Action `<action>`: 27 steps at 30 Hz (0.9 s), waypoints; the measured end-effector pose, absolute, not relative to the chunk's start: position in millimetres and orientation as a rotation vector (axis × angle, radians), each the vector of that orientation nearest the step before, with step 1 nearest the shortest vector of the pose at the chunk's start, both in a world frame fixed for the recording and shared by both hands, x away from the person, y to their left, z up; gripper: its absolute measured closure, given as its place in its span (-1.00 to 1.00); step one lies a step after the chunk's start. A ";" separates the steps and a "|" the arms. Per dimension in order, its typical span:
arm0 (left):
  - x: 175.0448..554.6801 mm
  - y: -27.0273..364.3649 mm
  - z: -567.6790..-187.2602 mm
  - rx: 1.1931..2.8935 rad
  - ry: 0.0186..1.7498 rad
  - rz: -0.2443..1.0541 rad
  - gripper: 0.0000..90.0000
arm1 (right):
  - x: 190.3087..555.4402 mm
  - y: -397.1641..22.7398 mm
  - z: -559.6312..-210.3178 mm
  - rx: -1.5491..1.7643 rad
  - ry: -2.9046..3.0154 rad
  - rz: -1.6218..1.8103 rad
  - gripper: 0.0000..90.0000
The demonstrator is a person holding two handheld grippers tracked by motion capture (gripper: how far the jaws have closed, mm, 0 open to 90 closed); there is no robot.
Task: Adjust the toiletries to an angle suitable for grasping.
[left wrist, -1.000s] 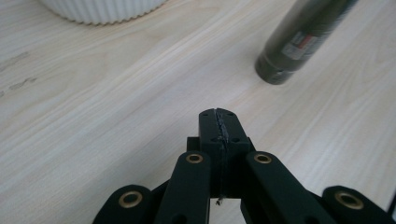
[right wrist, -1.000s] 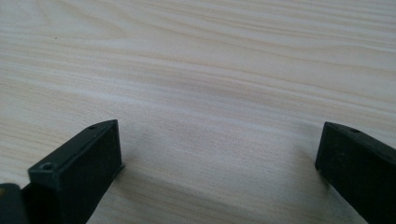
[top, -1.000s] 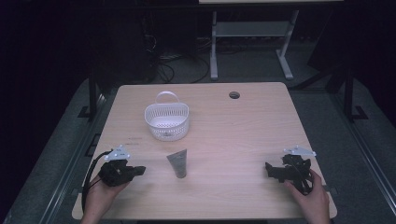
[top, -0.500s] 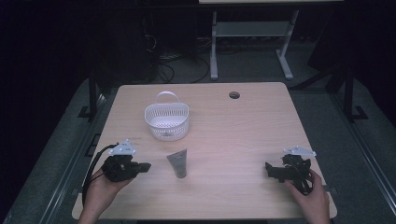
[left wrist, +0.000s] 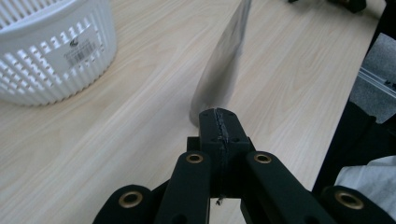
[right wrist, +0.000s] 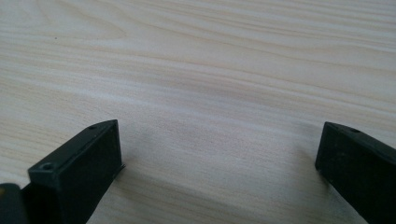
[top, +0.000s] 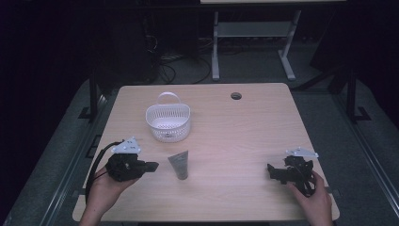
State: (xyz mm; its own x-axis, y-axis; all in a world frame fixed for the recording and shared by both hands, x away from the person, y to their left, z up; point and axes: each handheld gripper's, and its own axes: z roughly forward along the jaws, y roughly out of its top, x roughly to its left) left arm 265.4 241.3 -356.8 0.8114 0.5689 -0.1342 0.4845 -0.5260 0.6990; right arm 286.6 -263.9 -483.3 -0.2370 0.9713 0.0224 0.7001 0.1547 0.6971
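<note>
dim surroundings, lit tabletop, soft shadows

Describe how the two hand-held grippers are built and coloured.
Both are black. The left hand-held gripper and the right hand-held gripper each carry a grey three-cornered plate on top. A black cable loops from the left one. Brass-coloured rivets mark the left one's linkage arms.

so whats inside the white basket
The white basket looks empty: in the high view only its perforated floor shows. The near wall hides a strip of the floor. The grey tube lies on the table outside it.
</note>
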 end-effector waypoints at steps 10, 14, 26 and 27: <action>266.1 224.1 -343.9 2.227 0.706 0.145 1.00 | 286.6 -263.9 -483.3 1.588 2.003 0.834 -1.00; 267.5 218.2 -342.0 2.234 0.690 0.143 1.00 | 286.6 -263.9 -483.3 1.588 2.004 0.834 -1.00; 274.1 212.0 -341.1 2.240 0.690 0.165 1.00 | 286.6 -263.9 -483.3 1.588 2.004 0.834 -1.00; 274.1 212.0 -341.1 2.240 0.690 0.165 1.00 | 286.6 -263.9 -483.3 1.588 2.004 0.834 -1.00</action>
State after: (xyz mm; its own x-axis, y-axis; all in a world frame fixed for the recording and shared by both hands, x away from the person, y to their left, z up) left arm 274.1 212.0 -341.1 0.8446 0.5268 -0.0952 0.4269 -0.5553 0.7137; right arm 286.6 -263.9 -483.3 -0.2374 0.9712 0.0221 0.7000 0.1552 0.6971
